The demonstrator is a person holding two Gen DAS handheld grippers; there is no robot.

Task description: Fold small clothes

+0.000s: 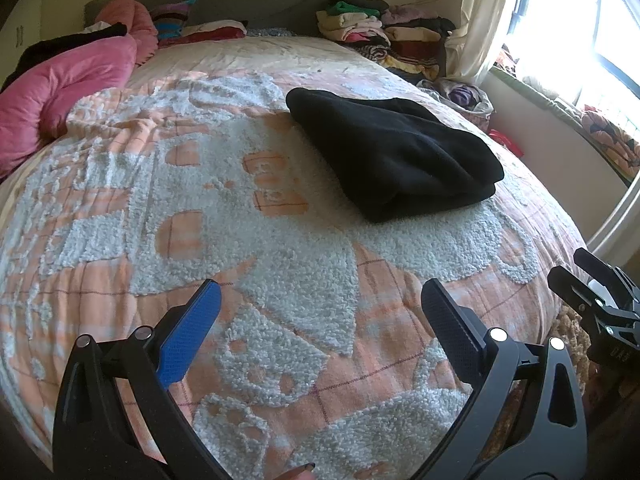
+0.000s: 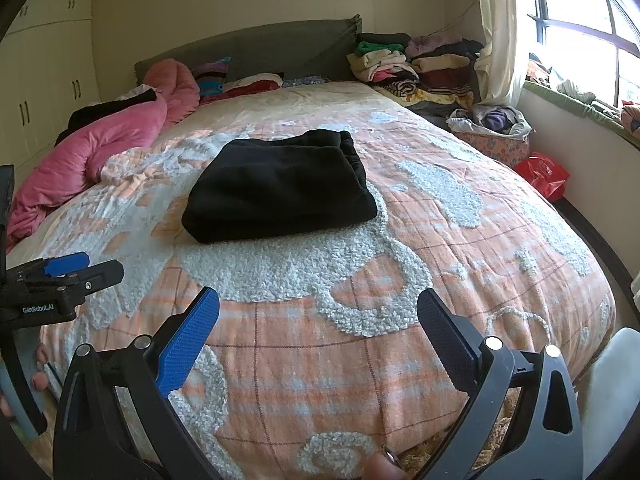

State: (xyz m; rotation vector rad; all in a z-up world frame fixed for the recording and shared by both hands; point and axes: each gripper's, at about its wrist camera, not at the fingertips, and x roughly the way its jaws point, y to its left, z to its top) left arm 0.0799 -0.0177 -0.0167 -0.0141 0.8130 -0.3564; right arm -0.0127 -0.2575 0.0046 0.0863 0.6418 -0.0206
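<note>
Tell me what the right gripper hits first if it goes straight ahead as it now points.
Probably the orange bedspread just ahead of the open right gripper; the folded black garment lies further on, left of centre. Depth is unclear.

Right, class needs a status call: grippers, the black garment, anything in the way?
Left gripper open, empty. Right gripper open, empty. Black garment folded on the bedspread, untouched. Nothing between grippers and garment.

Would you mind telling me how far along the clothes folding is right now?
Done: the black garment lies folded on the bedspread. In hand: nothing; the left gripper and right gripper are both open and empty. Left: possibly loose clothes in the basket beside the bed.
</note>
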